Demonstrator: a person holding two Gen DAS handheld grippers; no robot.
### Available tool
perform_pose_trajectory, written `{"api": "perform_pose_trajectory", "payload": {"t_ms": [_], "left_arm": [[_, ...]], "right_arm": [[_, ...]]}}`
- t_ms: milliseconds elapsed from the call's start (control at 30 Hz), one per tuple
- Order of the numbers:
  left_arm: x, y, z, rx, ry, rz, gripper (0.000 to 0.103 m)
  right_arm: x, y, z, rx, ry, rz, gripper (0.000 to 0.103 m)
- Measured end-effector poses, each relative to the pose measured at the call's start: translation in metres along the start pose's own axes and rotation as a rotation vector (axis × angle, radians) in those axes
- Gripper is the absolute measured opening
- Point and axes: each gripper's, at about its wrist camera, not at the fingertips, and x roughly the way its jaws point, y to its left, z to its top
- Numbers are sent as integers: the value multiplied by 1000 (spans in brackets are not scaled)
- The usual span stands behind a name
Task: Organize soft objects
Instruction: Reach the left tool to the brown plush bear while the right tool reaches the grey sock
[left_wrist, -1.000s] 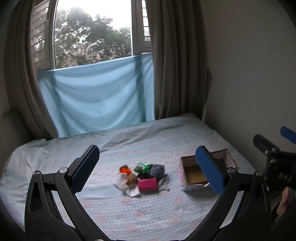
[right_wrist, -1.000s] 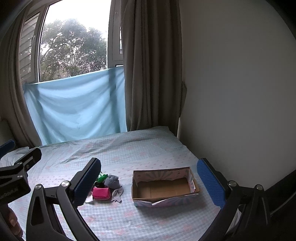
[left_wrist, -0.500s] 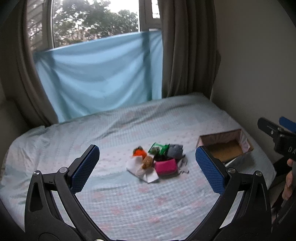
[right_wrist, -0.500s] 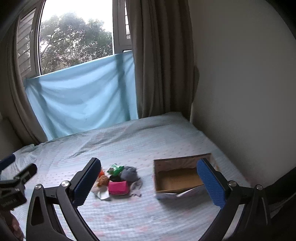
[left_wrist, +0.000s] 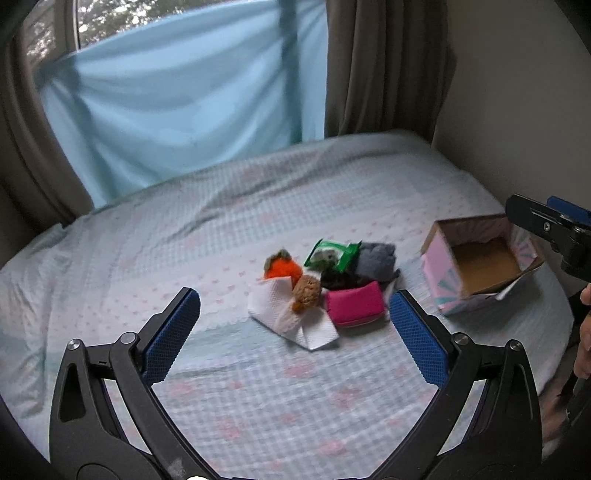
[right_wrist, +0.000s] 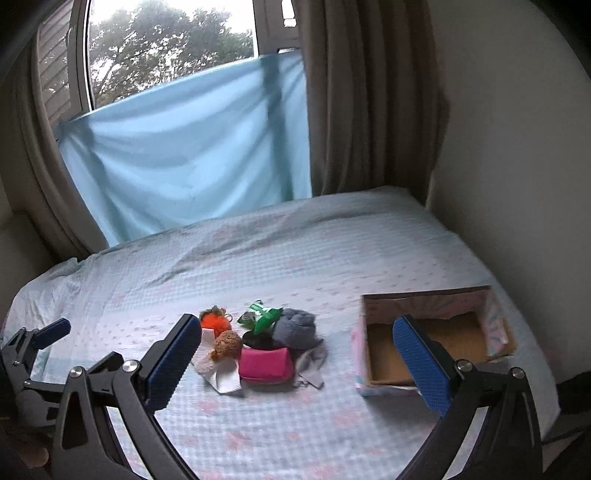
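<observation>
**Soft items, heaped on bed beside open box**

Pile (left_wrist: 325, 288) mid-bed (left_wrist: 221, 229): pink pouch (left_wrist: 354, 308), long axis left-right; white tissue (left_wrist: 291, 319) slanting toward the viewer; orange toy (left_wrist: 282, 267), brown toy (left_wrist: 306, 290), green packet (left_wrist: 332, 254), grey cloth (left_wrist: 376, 262). Cardboard box (right_wrist: 436, 336), opening upward, right of pile, apart from it. Left gripper (left_wrist: 295, 325) and right gripper (right_wrist: 295, 354): both spread wide, empty, above the bed.

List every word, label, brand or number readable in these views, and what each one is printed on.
None can be read.
Green packet: printing on its face, too blurred to read.
Patterned box: only a pink and blue pattern on the outside, no lettering visible.
Pink pouch: no label visible.
Left gripper and right gripper: no markings legible.
</observation>
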Motion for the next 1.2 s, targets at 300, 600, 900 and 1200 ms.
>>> {"api": "perform_pose_trajectory", "payload": {"t_ms": [300, 600, 900, 1200], "left_arm": [[126, 1, -6, 62, 163, -6, 88], [222, -17, -25, 117, 266, 3, 68], [277, -29, -42, 91, 361, -40, 50], [304, -23, -44, 53, 402, -23, 41]], "right_arm": [[128, 8, -6, -15, 149, 0, 103], [232, 10, -31, -57, 284, -36, 103], [289, 3, -47, -55, 358, -35, 103], [322, -4, -56, -39, 400, -23, 103]]}}
